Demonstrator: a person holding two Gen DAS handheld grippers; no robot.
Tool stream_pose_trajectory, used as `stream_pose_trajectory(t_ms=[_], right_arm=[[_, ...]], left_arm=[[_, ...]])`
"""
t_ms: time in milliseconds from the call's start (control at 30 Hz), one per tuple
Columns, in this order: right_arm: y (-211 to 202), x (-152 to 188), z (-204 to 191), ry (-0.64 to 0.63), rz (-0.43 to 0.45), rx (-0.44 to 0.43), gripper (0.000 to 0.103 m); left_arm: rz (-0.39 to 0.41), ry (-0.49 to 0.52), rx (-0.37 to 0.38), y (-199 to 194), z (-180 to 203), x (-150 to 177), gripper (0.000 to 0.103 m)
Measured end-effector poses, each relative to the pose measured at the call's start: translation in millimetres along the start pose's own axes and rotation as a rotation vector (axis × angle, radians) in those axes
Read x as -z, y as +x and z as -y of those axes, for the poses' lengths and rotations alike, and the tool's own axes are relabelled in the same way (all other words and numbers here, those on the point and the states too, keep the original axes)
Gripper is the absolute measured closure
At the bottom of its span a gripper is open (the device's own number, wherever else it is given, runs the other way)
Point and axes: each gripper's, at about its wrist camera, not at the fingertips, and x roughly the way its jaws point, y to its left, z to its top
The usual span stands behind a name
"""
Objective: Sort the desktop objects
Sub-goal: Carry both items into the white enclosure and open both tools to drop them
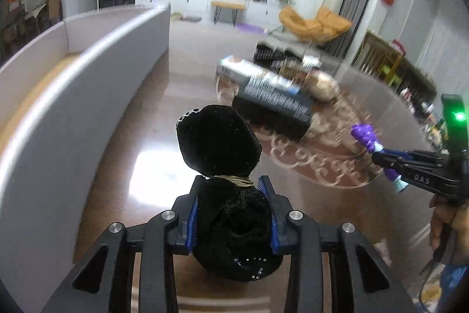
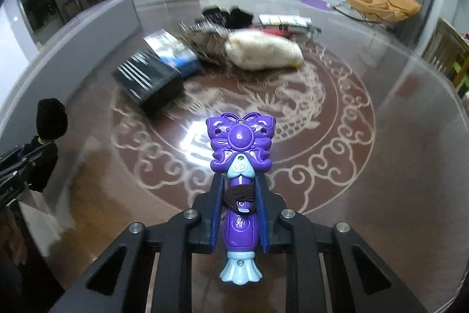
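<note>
Purple toy [image 2: 241, 181] between right gripper [image 2: 239, 189] pads

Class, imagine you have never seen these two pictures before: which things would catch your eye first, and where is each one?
First, the purple butterfly-topped toy, gripped by its handle in the right tool above the patterned tabletop. Next, the black velvet bow clamped in the left tool, near the grey wall along the table's left edge. Behind them lies a blurred heap, with a dark box and a cream bundle.
</note>
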Motion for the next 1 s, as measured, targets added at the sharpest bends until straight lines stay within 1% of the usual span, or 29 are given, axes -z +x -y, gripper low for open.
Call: stream_pose_trajectory(t_ms=[67, 133, 200, 300, 367, 400, 467, 500, 567, 600, 633, 733, 800, 867, 900, 933, 967, 1000], right_arm=[[-16, -6, -2, -0.004, 0.029, -0.023, 0.081], [-36, -17, -14, -0.009, 0.06, -0.065, 0.081], [-52, -34, -36, -0.035, 0.091, -0.115, 0.081], [-62, -58, -82, -0.097, 0.115, -0.186, 0.081], [-62, -77, -126, -0.141, 0.122, -0.26, 0.081], [-62, -85, -146, -0.16, 0.124, -0.291, 0.081], [-58, -102, -195, -0.207, 0.134, -0.362, 0.081], [-56, -109, -219, -0.232, 0.141, -0.396, 0.081], [-49, -122, -274, -0.284, 0.152, -0.461, 0.081], [-42, -125, -294, -0.302, 0.15, -0.48, 0.081], [-35, -128, -312, -0.32, 0.143, -0.493, 0.081], [-2, -134, -363, -0.371, 0.099, -0.496, 0.081], [21, -133, -384, -0.4, 0.062, -0.475, 0.081], [43, -133, -394, -0.419, 0.032, -0.454, 0.081], [55, -132, -399, -0.423, 0.014, -0.447, 0.08], [62, -133, -403, -0.424, -0.003, -0.444, 0.078], [68, -133, -406, -0.426, -0.022, -0.441, 0.074], [71, -132, -408, -0.425, -0.039, -0.44, 0.062]], left_arm=[[0.035, -0.004, 0.017, -21, -2, -4, 0.067], [0.077, -0.011, 0.03, -45, -9, -15, 0.067], [0.115, -0.017, 0.025, -69, -22, -25, 0.067], [0.154, -0.047, -0.015, -98, -58, -42, 0.067], [0.165, -0.075, -0.077, -109, -91, -51, 0.067], [0.16, -0.098, -0.117, -113, -114, -56, 0.067], [0.141, -0.135, -0.165, -112, -147, -60, 0.067], [0.121, -0.159, -0.205, -110, -169, -61, 0.067], [0.086, -0.188, -0.251, -104, -196, -62, 0.067], [0.06, -0.189, -0.26, -100, -210, -61, 0.067], [0.037, -0.213, -0.275, -94, -225, -59, 0.067], [-0.02, -0.24, -0.302, -78, -247, -53, 0.067], [-0.054, -0.244, -0.313, -67, -254, -46, 0.067], [-0.078, -0.249, -0.314, -59, -259, -41, 0.067], [-0.093, -0.25, -0.316, -56, -260, -36, 0.063], [-0.11, -0.253, -0.321, -52, -261, -35, 0.063], [-0.117, -0.258, -0.321, -51, -261, -36, 0.058], [-0.116, -0.258, -0.33, -52, -261, -36, 0.047]])
